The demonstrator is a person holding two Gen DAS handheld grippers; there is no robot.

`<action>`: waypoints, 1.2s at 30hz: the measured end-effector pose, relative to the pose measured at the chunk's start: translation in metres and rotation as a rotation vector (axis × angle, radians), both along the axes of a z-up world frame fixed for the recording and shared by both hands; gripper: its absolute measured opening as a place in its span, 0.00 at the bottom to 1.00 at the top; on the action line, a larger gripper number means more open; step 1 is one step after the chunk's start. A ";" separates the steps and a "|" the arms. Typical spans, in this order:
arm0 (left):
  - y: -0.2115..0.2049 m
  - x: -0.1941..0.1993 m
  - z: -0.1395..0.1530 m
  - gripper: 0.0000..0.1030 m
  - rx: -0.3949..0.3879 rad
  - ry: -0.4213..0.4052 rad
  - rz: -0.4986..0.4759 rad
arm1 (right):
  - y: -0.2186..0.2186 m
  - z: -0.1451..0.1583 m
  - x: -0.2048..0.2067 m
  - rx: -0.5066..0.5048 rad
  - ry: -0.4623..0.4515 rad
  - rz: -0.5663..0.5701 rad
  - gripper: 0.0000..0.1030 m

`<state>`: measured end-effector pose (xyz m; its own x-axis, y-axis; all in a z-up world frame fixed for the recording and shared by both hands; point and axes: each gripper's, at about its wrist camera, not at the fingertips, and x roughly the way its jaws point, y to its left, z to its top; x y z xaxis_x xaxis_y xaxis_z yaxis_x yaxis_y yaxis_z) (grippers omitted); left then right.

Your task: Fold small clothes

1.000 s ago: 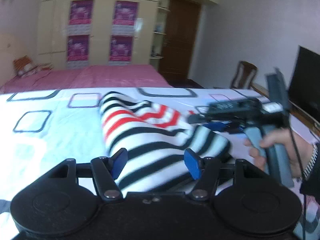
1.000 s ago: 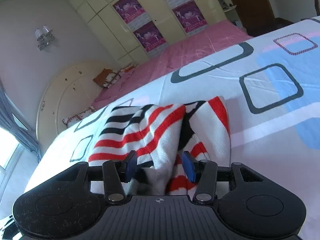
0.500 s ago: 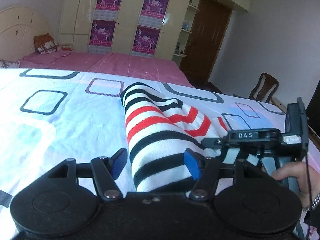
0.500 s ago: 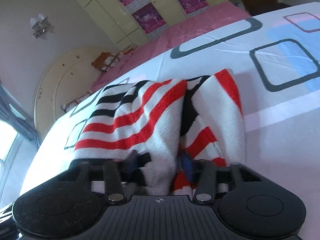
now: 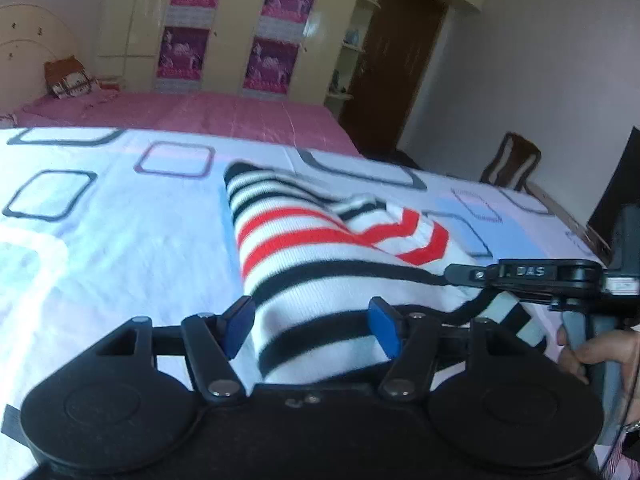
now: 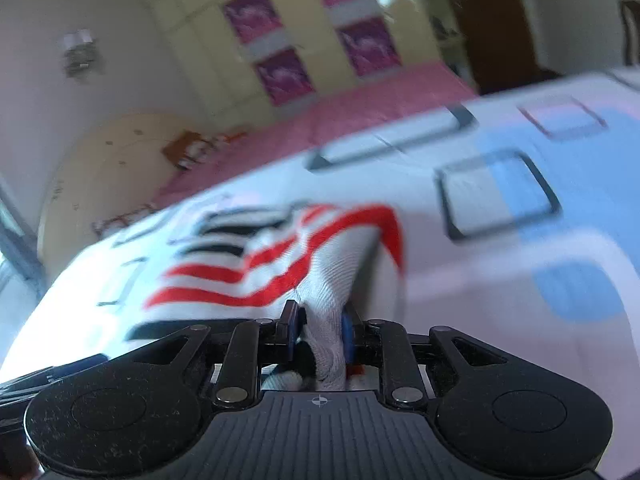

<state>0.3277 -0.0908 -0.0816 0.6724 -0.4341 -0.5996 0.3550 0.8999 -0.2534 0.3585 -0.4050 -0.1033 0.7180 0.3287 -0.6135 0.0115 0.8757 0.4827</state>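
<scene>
Left wrist view: our left gripper [image 5: 310,320] sits with its jaws spread wide, the blue pads either side of the striped garment [image 5: 320,256] without pinching it; same spread as a second ago. The garment lies bunched on the patterned bedsheet [image 5: 100,240], black-and-white stripes nearest us, red stripes folded over farther off. The right gripper [image 5: 456,274] shows at the garment's right edge, closer in against the cloth than it was half a second ago.

Right wrist view: the right gripper [image 6: 318,328] was open around the knit a second ago; now its jaws are closed on a gathered fold of the striped garment [image 6: 280,272], white fabric squeezed between the pads. Frame is motion-blurred, so the hand is likely moving.

We judge the grasp is made. Next should be carrying this edge over for a fold, while the left gripper stays free to pin or smooth.
</scene>
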 end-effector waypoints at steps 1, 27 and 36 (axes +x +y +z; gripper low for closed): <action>-0.002 0.000 -0.002 0.60 -0.001 0.006 -0.005 | -0.002 -0.001 -0.002 0.011 0.000 -0.013 0.21; -0.011 -0.003 -0.017 0.64 0.095 0.023 -0.046 | -0.003 0.008 -0.073 -0.044 0.127 0.039 0.21; -0.008 -0.004 0.018 0.55 0.062 -0.052 -0.062 | 0.004 0.064 -0.063 -0.130 -0.077 0.019 0.21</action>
<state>0.3236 -0.0990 -0.0639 0.6760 -0.4393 -0.5916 0.4221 0.8889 -0.1778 0.2957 -0.4010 -0.0389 0.7593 0.2641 -0.5948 -0.0381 0.9304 0.3645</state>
